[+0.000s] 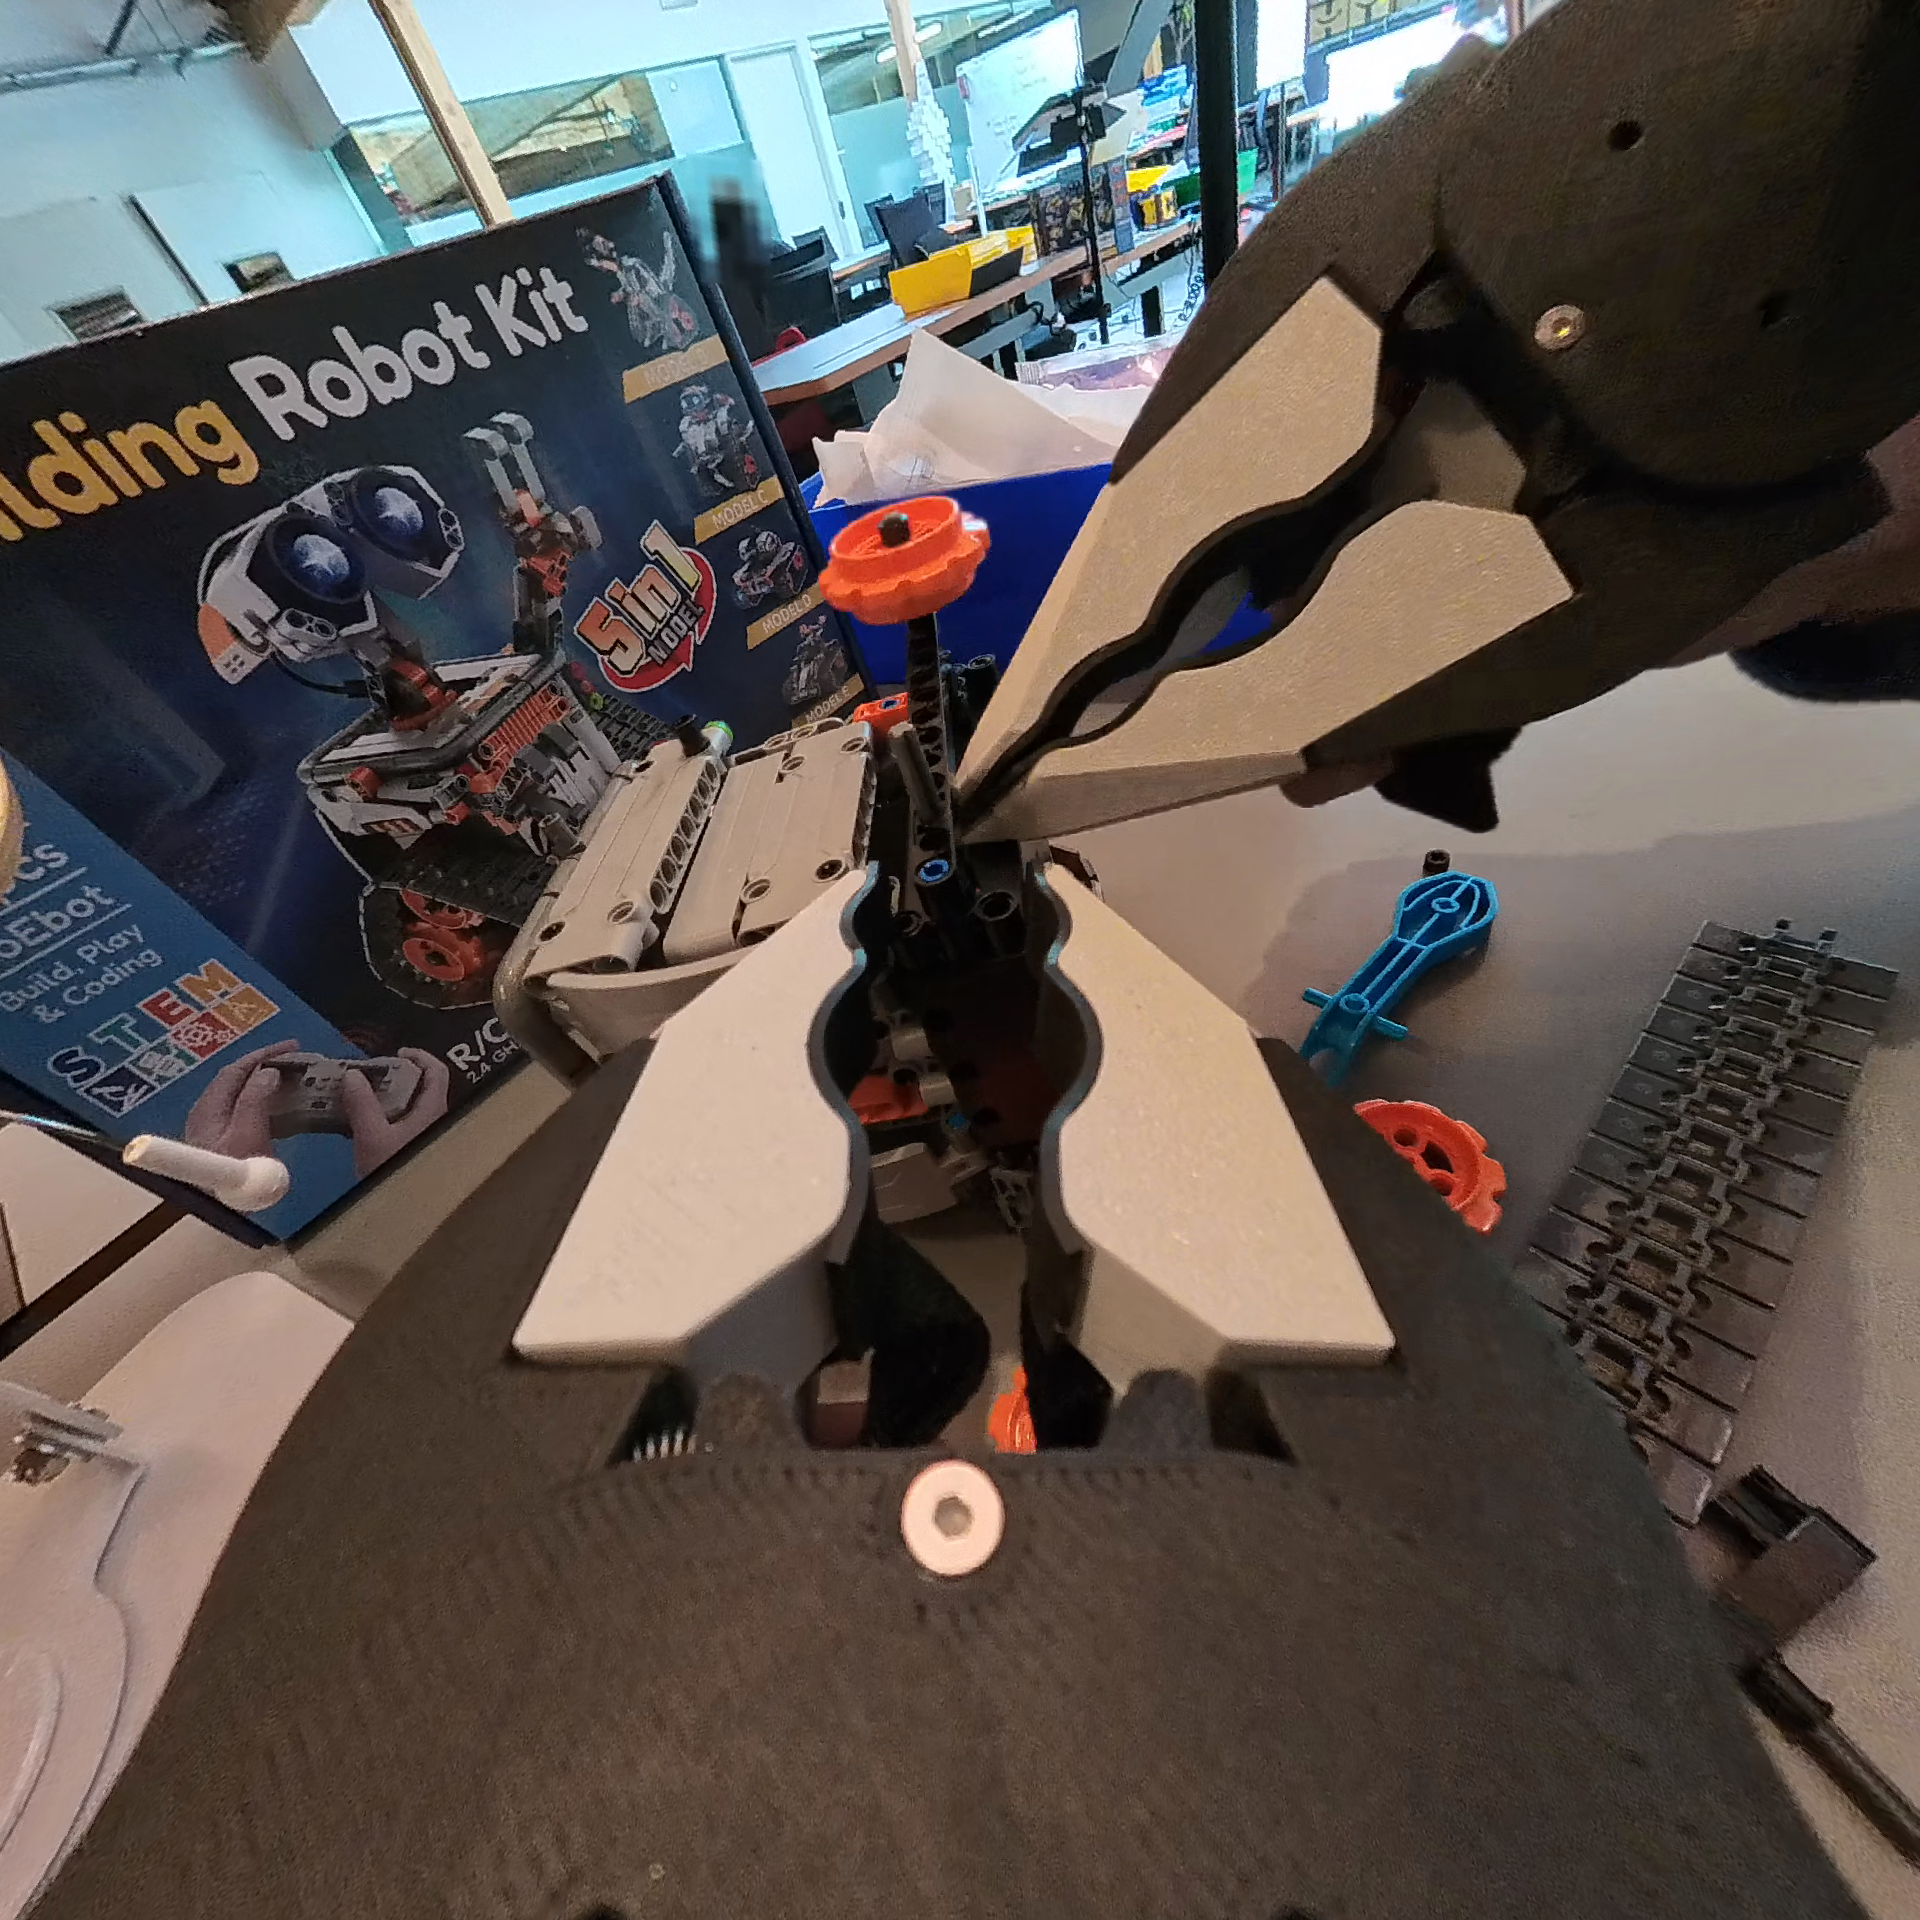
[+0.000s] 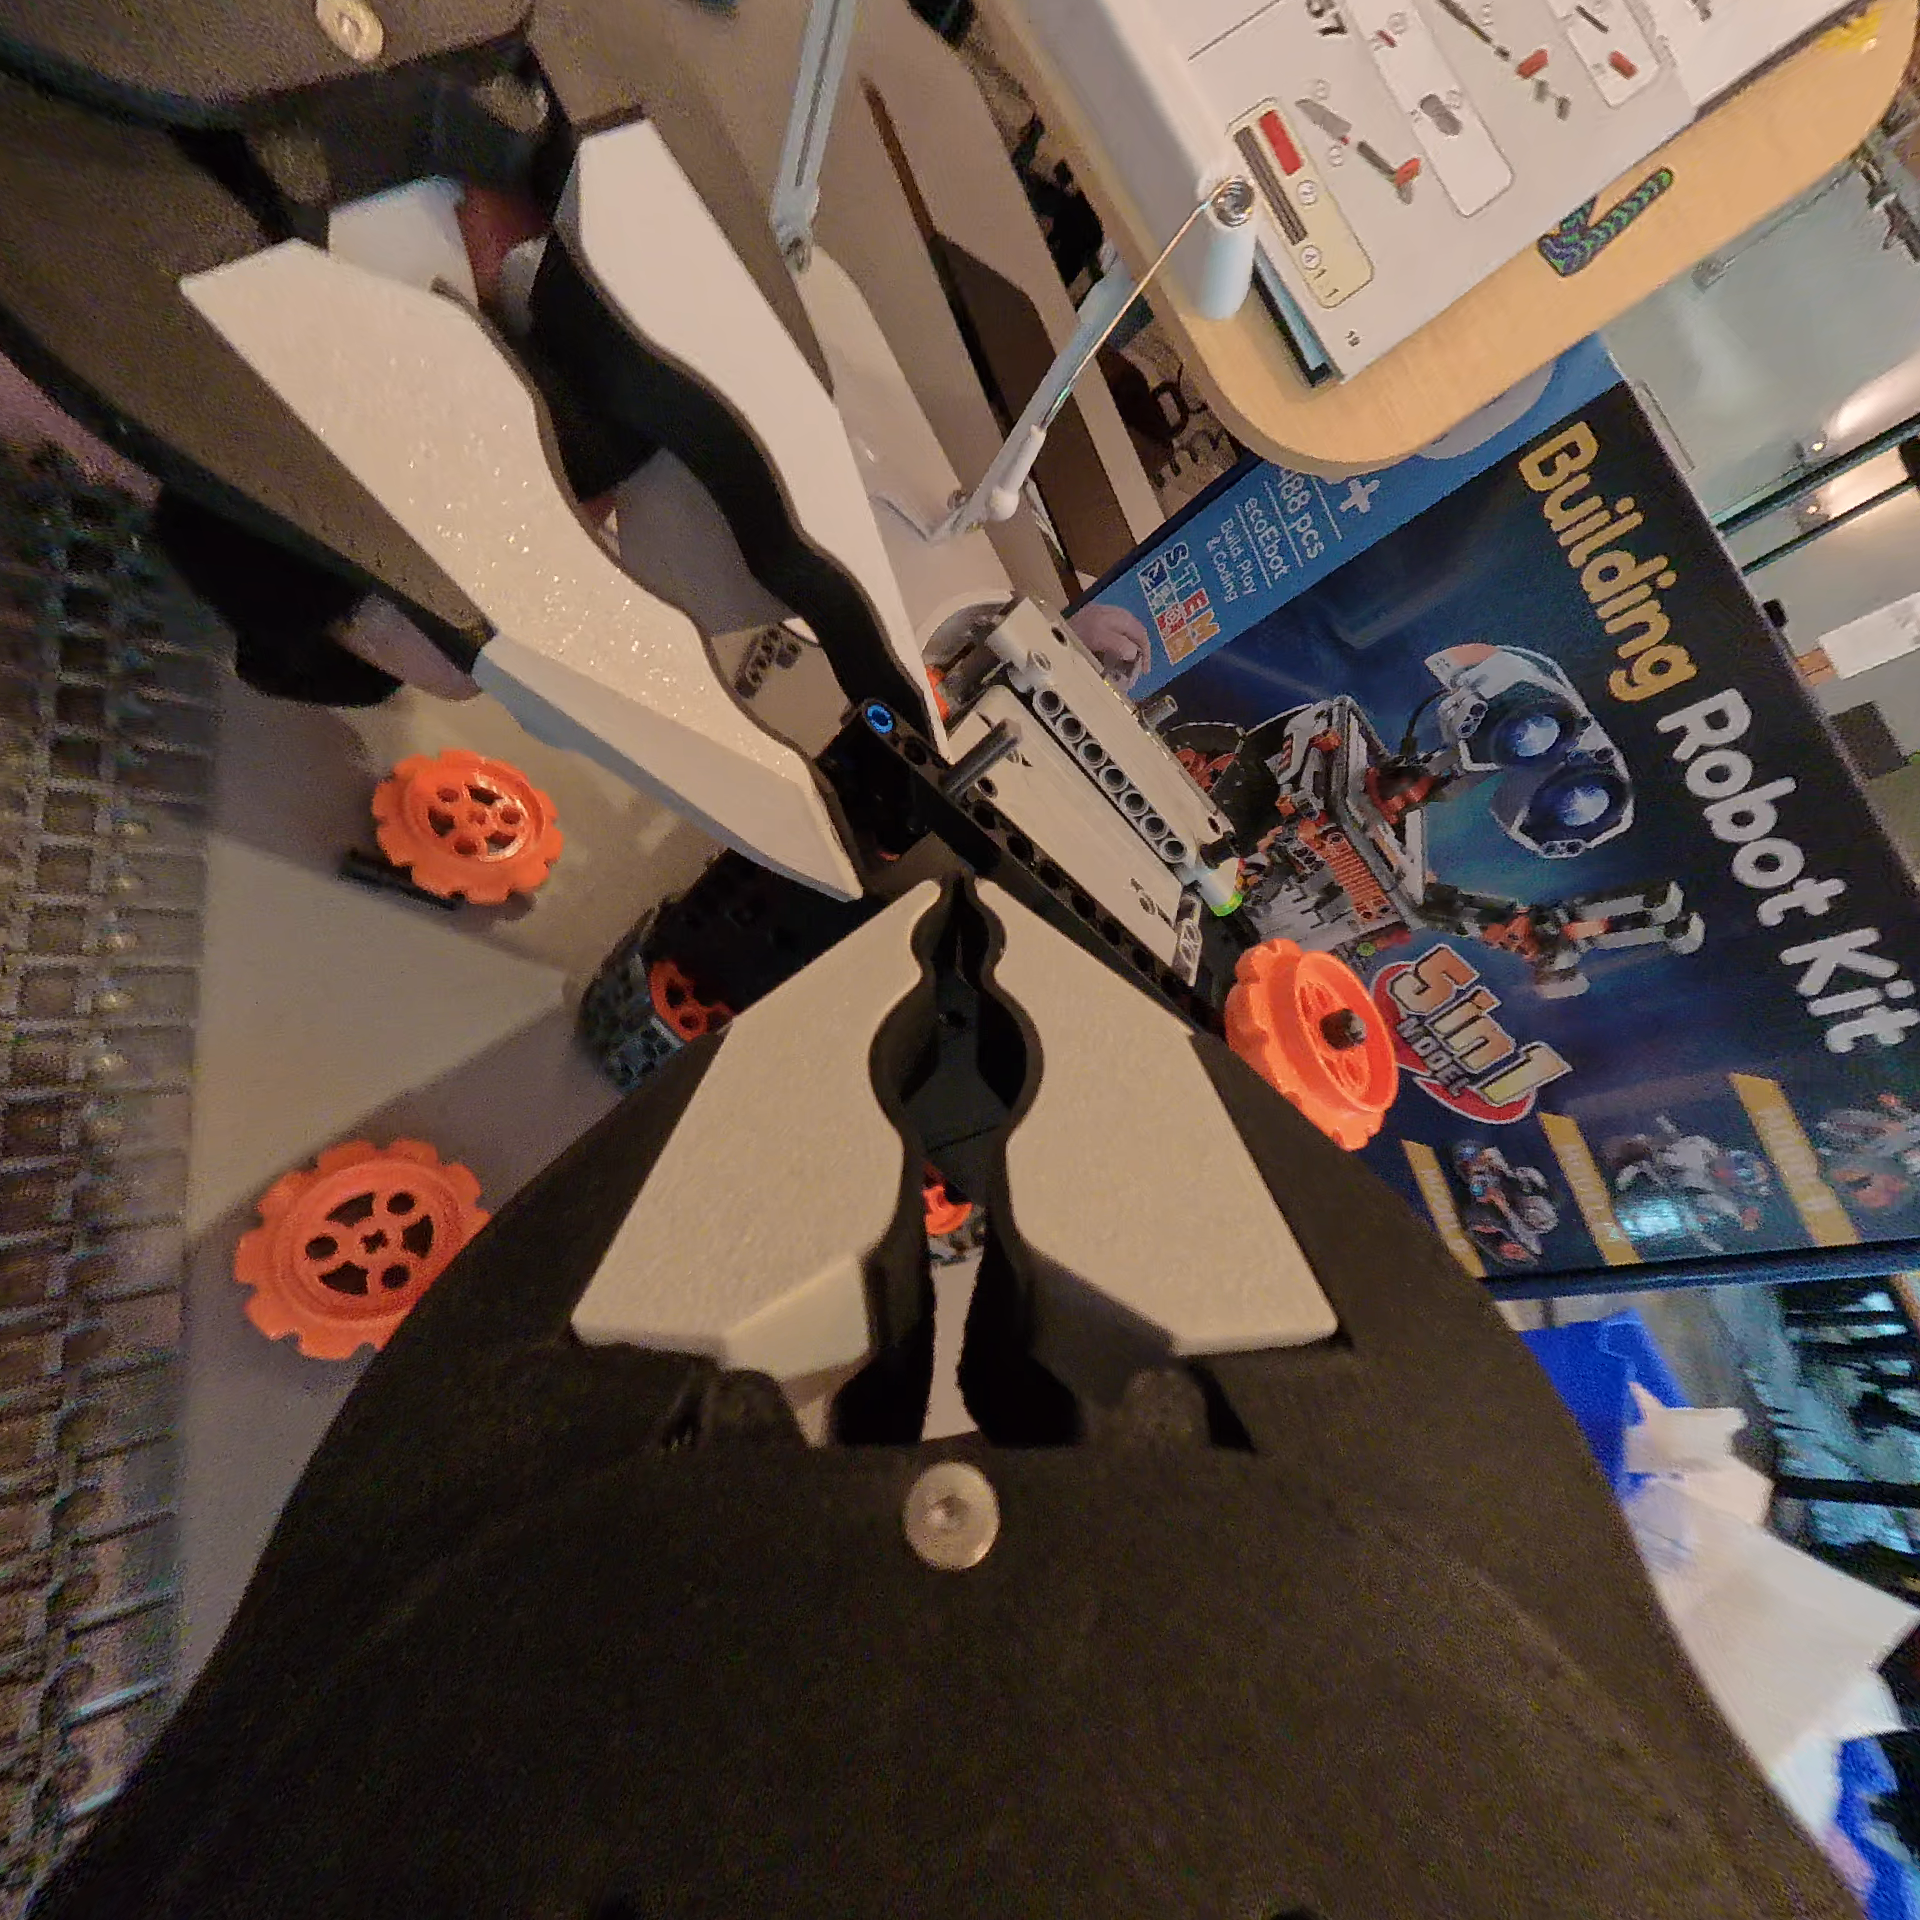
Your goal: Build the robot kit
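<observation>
Left wrist view, frame centre: my left tool (image 1: 951, 935) clamps the brick model (image 1: 748, 831) steady, so my right tool (image 1: 971, 805) can pinch its black beam (image 1: 930, 769).

Grey table (image 1: 1621, 769) — blue tool (image 1: 1397, 961), orange wheel (image 1: 1439, 1158), black track (image 1: 1704, 1164) lie on it.

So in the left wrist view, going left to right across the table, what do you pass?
Dark blue robot kit box → grey-and-black brick model clamped in the left gripper → blue plastic tool → black ribbed tread strip.
</observation>
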### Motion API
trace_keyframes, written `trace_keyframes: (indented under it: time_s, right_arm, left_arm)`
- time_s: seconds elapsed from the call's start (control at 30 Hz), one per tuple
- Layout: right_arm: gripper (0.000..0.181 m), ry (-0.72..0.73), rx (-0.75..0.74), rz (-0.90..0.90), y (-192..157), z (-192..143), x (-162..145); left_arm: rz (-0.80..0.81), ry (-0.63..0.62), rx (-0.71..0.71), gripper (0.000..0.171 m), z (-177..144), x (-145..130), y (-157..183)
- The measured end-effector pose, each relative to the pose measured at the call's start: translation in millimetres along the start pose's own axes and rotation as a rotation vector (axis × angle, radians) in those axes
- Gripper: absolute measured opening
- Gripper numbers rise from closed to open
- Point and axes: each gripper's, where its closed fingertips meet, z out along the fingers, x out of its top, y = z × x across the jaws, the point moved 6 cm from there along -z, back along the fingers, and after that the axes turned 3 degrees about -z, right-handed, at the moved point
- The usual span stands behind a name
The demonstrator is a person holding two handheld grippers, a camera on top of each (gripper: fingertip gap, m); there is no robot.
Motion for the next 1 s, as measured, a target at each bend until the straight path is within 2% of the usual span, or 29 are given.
trace_keyframes:
  time_s: [0.23,0.33,0.5,0.67,0.73,0.8,1.0]
  right_arm:
    - [0.000,0.101,-0.027,0.113,-0.3,9.0,0.7]
    - [0.000,0.168,0.043,0.353,3.3,13.9,-3.4]
    - [0.000,0.223,0.043,0.515,5.0,18.2,-7.2]
    - [0.000,0.342,0.172,0.795,7.3,22.2,-13.1]
    - [0.000,0.326,0.140,0.718,6.8,21.5,-12.8]
    - [0.000,0.268,0.028,0.451,5.0,19.2,-10.4]
    - [0.000,0.159,-0.144,-0.022,5.4,17.5,-5.0]
  left_arm:
    - [-0.046,0.008,-0.026,0.025,0.5,-1.2,-7.9]
    - [-0.052,0.008,-0.021,0.025,1.1,-1.4,-9.0]
    - [-0.047,0.002,-0.013,0.025,2.7,-1.2,-10.6]
    - [-0.045,0.006,-0.016,0.025,3.0,-1.5,-11.1]
    - [-0.039,0.001,-0.012,0.025,3.2,-1.2,-10.3]
    - [-0.032,-0.004,-0.013,0.025,3.8,-0.6,-8.9]
    - [-0.033,0.000,-0.028,0.025,4.9,-0.5,-9.8]
